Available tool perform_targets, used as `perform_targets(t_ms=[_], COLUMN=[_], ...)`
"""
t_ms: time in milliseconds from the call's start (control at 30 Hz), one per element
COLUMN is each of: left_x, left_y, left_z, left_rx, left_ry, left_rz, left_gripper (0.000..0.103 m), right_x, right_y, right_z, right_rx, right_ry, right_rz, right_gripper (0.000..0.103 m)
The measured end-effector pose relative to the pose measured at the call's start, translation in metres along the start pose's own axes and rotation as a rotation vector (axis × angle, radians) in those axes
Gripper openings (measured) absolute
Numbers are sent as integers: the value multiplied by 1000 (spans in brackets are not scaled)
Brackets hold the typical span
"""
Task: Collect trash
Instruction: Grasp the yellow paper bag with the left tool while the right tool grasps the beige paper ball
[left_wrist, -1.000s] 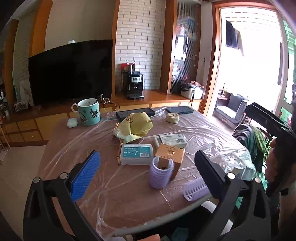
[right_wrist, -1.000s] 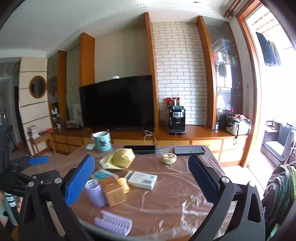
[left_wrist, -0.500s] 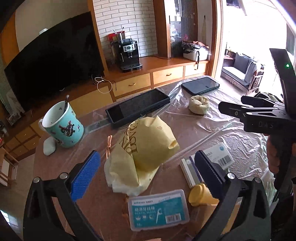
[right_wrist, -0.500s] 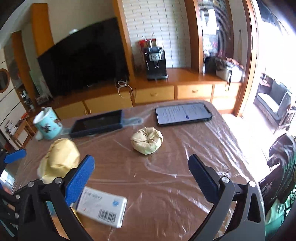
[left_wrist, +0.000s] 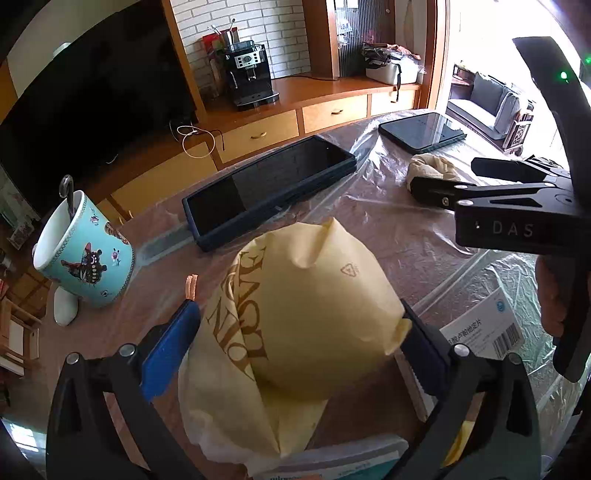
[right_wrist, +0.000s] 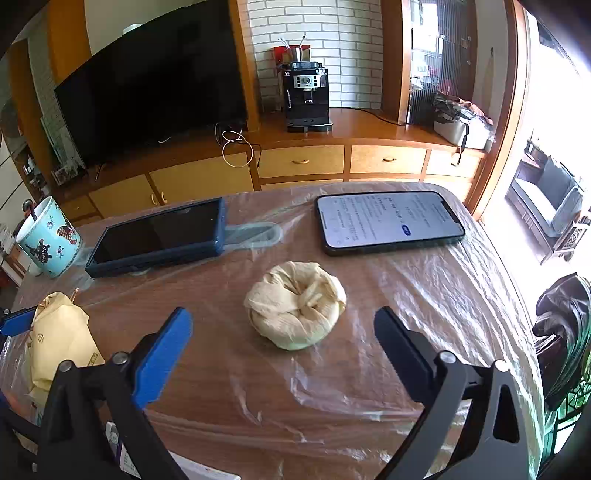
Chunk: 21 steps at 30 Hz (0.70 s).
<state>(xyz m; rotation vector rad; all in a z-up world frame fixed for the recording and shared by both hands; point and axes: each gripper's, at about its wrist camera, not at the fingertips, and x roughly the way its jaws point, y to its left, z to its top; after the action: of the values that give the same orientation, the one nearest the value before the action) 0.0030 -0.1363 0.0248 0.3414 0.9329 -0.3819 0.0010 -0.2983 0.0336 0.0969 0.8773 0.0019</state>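
2 fingers of the left gripper (left_wrist: 295, 347) flanked a crumpled pale-yellow paper wrapper printed with gold lettering (left_wrist: 295, 314), the blue pad (left_wrist: 168, 354) at its left edge and the dark pad (left_wrist: 424, 354) touching its right edge, so the jaws stood around it at about its width; whether they pressed it could not be told. Just ahead of that gripper lay a dark tablet in a blue case (left_wrist: 269, 188), and to its left stood a turquoise patterned mug (left_wrist: 86, 258).

The right gripper (right_wrist: 284, 350) hung wide apart and held nothing. Directly ahead of its fingertips, apart from both, a small twisted ball of cream paper (right_wrist: 295, 304) sat on the plastic-covered brown table (right_wrist: 332, 387). Beyond the ball, to the right, lay a black smartphone with a lit screen (right_wrist: 389, 221).
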Motion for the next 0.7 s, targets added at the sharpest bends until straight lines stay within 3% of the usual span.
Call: perform_targets(t_ms=[67,133,200,300,700], left_x=[6,10,11,10,-15], left_y=[3,4,4,4,19], left_z=[2,2,1,-1,-7], left_rx=[-9,-8,8,20,-43], left_ry=[19,37,35,27,-33], left_rz=[-12,-31,-16,-19,-52], left_gripper=[101,94,82,75,67], right_x=[5,10,12,13,-8], right_y=[3,4,3,0,-3], right_z=[2,2,1,0,-10], right_rx=[-6,-2,11,19,18], right_ry=[18,40,44,34,7], right_rz=[0,15,27,29,92], right_gripper=[84,70,62,51,49])
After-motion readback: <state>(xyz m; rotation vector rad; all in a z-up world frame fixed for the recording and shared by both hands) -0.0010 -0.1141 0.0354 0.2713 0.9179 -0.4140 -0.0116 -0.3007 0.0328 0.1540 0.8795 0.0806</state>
